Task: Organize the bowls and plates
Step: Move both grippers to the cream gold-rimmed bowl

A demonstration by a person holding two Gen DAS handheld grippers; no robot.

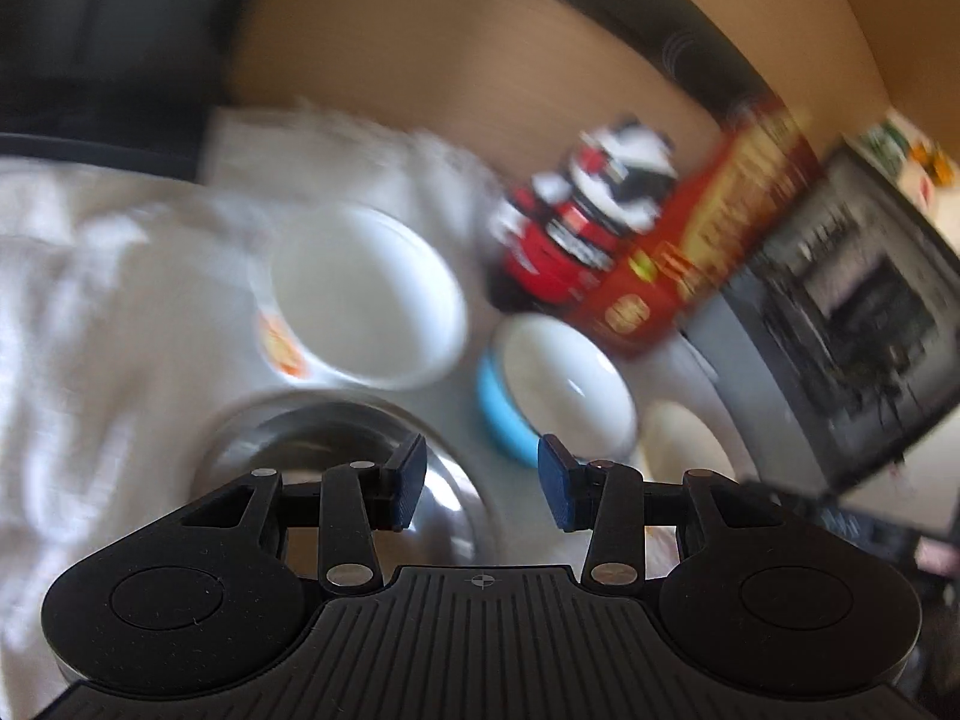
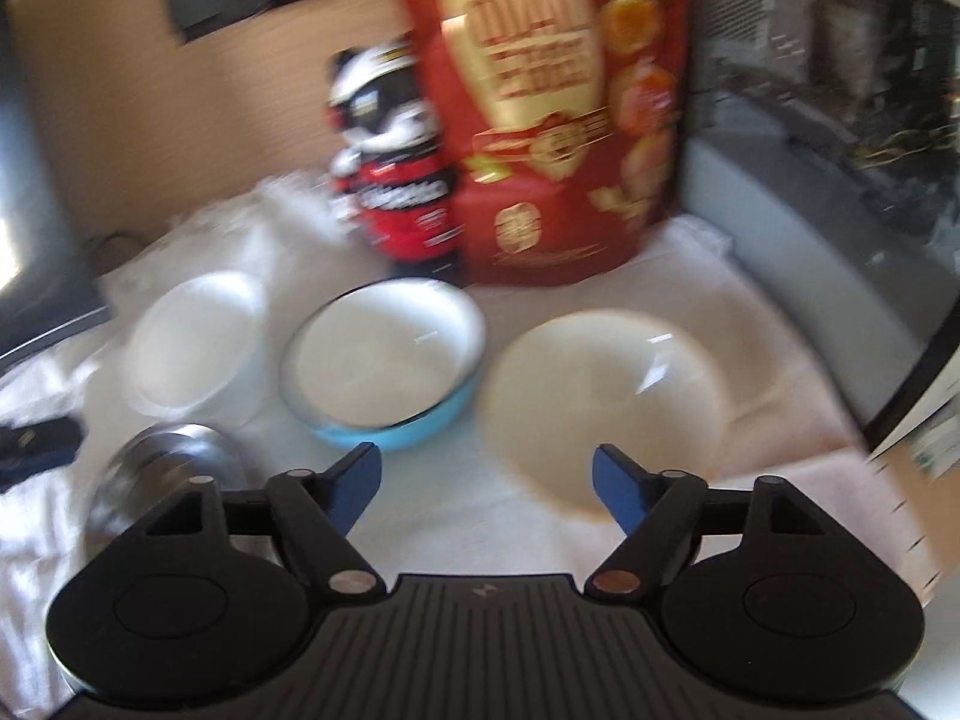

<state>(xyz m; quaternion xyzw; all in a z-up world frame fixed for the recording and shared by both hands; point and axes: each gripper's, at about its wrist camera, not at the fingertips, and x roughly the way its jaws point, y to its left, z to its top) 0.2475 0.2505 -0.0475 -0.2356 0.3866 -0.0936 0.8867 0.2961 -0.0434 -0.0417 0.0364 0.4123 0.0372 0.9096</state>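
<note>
On a white cloth stand a white bowl with an orange mark (image 1: pixel 366 306) (image 2: pixel 195 348), a blue bowl with a white inside (image 1: pixel 558 384) (image 2: pixel 384 360), a cream plate (image 1: pixel 684 450) (image 2: pixel 606 408) and a steel bowl (image 1: pixel 336 468) (image 2: pixel 162 474). My left gripper (image 1: pixel 483 489) hangs open above the cloth between the steel bowl and the blue bowl, with nothing between its fingers. My right gripper (image 2: pixel 486 489) is open over bare cloth in front of the blue bowl and the cream plate, its right finger (image 2: pixel 618 492) over the plate's near rim. Both views are blurred.
A red snack bag (image 2: pixel 558 114) (image 1: pixel 714 234) and a red, black and white figure-shaped container (image 2: pixel 390 162) (image 1: pixel 588 210) stand behind the bowls. A dark appliance with a glass door (image 1: pixel 852 324) (image 2: pixel 828 138) is at the right. A tan wall (image 1: pixel 450 48) runs behind.
</note>
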